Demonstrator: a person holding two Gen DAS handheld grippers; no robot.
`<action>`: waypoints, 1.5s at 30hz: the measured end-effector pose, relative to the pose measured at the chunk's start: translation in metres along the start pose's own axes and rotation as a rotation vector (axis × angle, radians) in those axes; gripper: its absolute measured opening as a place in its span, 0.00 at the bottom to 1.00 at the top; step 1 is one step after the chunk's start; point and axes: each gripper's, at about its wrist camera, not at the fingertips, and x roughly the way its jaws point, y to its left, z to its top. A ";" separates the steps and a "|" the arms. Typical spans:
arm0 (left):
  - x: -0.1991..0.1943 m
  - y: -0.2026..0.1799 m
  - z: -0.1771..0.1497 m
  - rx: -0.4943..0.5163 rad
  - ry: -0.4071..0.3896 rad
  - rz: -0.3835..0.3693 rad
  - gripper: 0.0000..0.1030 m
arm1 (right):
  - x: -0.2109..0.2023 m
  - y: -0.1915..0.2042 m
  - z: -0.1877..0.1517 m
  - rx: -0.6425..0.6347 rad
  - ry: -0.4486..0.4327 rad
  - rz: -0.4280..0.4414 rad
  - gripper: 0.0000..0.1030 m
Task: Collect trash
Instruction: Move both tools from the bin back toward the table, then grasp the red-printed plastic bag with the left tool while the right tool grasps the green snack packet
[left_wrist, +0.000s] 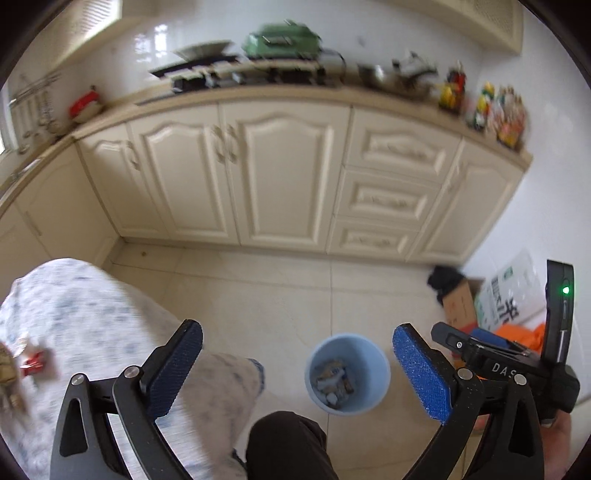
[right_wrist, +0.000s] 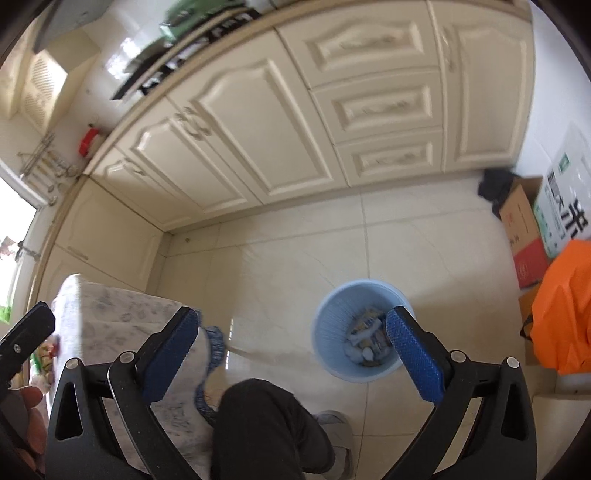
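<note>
A light blue trash bin (left_wrist: 347, 373) stands on the tiled floor and holds several scraps of paper and wrappers; it also shows in the right wrist view (right_wrist: 360, 330). My left gripper (left_wrist: 297, 365) is open and empty, held above the floor just left of the bin. My right gripper (right_wrist: 291, 350) is open and empty, its right pad over the bin's rim. A table with a white floral cloth (left_wrist: 92, 325) is at lower left, with red and tan wrappers (left_wrist: 33, 363) on it. The right gripper's body (left_wrist: 517, 365) shows at the right in the left wrist view.
Cream kitchen cabinets (left_wrist: 280, 177) run along the back under a cluttered counter. Cardboard boxes (right_wrist: 524, 236), an orange bag (right_wrist: 569, 306) and a printed sack (right_wrist: 569, 192) sit at the right wall. The person's dark-trousered knee (right_wrist: 266, 428) is at the bottom centre.
</note>
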 end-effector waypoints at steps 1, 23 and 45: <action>-0.013 0.007 -0.003 -0.015 -0.021 0.007 0.99 | -0.005 0.010 0.000 -0.013 -0.011 0.008 1.00; -0.311 0.156 -0.203 -0.321 -0.372 0.273 0.99 | -0.092 0.285 -0.053 -0.483 -0.170 0.281 1.00; -0.376 0.216 -0.324 -0.562 -0.330 0.536 0.99 | -0.047 0.460 -0.148 -0.828 -0.042 0.426 1.00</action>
